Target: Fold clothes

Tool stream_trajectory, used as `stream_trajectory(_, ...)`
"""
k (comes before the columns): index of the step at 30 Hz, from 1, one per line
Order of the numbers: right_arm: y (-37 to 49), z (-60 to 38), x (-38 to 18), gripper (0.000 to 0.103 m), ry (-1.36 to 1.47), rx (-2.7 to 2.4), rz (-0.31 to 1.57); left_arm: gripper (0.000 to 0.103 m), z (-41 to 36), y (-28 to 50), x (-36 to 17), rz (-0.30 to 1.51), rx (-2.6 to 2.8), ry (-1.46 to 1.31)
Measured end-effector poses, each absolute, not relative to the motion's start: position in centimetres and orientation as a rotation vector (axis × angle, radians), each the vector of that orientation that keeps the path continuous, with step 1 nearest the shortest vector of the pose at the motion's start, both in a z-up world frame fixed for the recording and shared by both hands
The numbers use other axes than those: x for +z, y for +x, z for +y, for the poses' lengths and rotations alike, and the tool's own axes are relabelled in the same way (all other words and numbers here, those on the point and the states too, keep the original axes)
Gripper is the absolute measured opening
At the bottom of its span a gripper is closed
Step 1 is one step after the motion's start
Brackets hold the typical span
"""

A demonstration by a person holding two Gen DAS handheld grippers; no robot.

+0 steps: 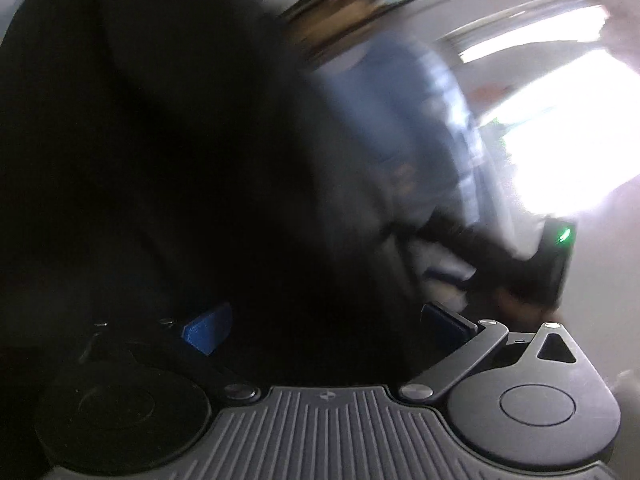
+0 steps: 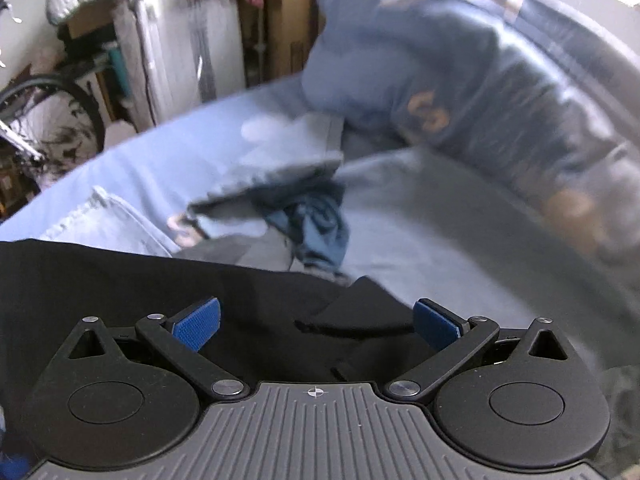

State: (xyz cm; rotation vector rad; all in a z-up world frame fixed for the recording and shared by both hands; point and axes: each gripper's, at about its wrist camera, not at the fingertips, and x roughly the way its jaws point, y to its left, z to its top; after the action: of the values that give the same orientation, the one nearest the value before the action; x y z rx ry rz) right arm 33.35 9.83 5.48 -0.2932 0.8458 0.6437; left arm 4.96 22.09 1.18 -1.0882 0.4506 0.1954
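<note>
Right gripper [image 2: 316, 325] jaws wide apart over black cloth garment [image 2: 120, 280], gripping nothing. Left gripper [image 1: 326, 326] also spread, w/ black fabric filling the gap; grip unclear.

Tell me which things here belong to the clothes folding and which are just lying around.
For the job:
black garment
crumpled blue garment
grey folded piece
right claw, open
left claw, open

Lying about:
bicycle wheel
cardboard box
white wrapped panel
</note>
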Motion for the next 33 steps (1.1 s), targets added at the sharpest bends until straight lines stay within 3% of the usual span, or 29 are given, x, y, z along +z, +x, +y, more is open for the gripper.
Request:
stream_trajectory(2, 33.7, 10.5, 4.0, 0.100, -0.299, 0.660, 0.878, 0.103, 21.8, 5.5, 1.1, 0.462, 0.199, -1.057)
stream_trajectory(4, 33.0, 10.1, 4.0, 0.058, -0.236, 0.739, 0.879, 0.103, 21.2, 5.8, 1.9, 0.436, 0.182, -1.000)
stream_trajectory(5, 32.5, 9.9, 4.3, 0.030, -0.212, 0.760, 0.875, 0.103, 21.2, 5.7, 2.3, 0.413, 0.173, -0.988)
stream_trajectory(6, 31.5, 9.8, 4.9, 0.017, -0.223, 0.781, 0.860, 0.103, 21.1, 5.6, 2.5, 0.398, 0.164, -0.989)
stream_trajectory(8, 29.5, 9.8, 5.8, 0.001, -0.269, 0.885, 0.867, 0.103, 21.2, 5.4, 2.8, 0.371, 0.152, -1.001)
stream_trajectory(14, 20.4, 10.1, 7.9, 0.001, -0.504, 1.073, 0.820, 0.103, 22.6, 3.0, 4.0, 0.166, 0.177, -1.053)
stream_trajectory(16, 20.1, 9.9, 8.9, 0.009, -0.515, 1.057, 0.788, 0.103, 22.7, 3.2, 4.3, 0.171, 0.161, -1.048)
stream_trajectory(17, 20.5, 9.8, 9.4, 0.034, -0.507, 1.044, 0.775, 0.103, 22.8, 3.3, 4.2, 0.198, 0.165, -1.049)
stream_trajectory(18, 21.1, 9.8, 9.9, 0.076, -0.505, 1.021, 0.752, 0.103, 22.8, 3.5, 4.0, 0.224, 0.170, -1.050)
stream_trajectory(19, 21.8, 9.9, 10.3, 0.093, -0.507, 0.995, 0.725, 0.103, 22.9, 3.6, 3.8, 0.240, 0.185, -1.057)
stream_trajectory(20, 22.4, 10.1, 10.6, 0.103, -0.513, 0.994, 0.695, 0.103, 22.8, 3.8, 3.8, 0.242, 0.195, -1.063)
stream_trajectory(25, 25.1, 12.6, 10.1, 0.103, -0.490, 1.032, 0.723, 0.103, 22.6, 3.5, 3.5, 0.200, 0.202, -1.062)
stream_trajectory(33, 28.7, 18.5, 8.6, 0.103, -0.496, 1.246, 0.949, 0.103, 24.3, 2.1, 2.0, 0.224, 0.202, -1.079)
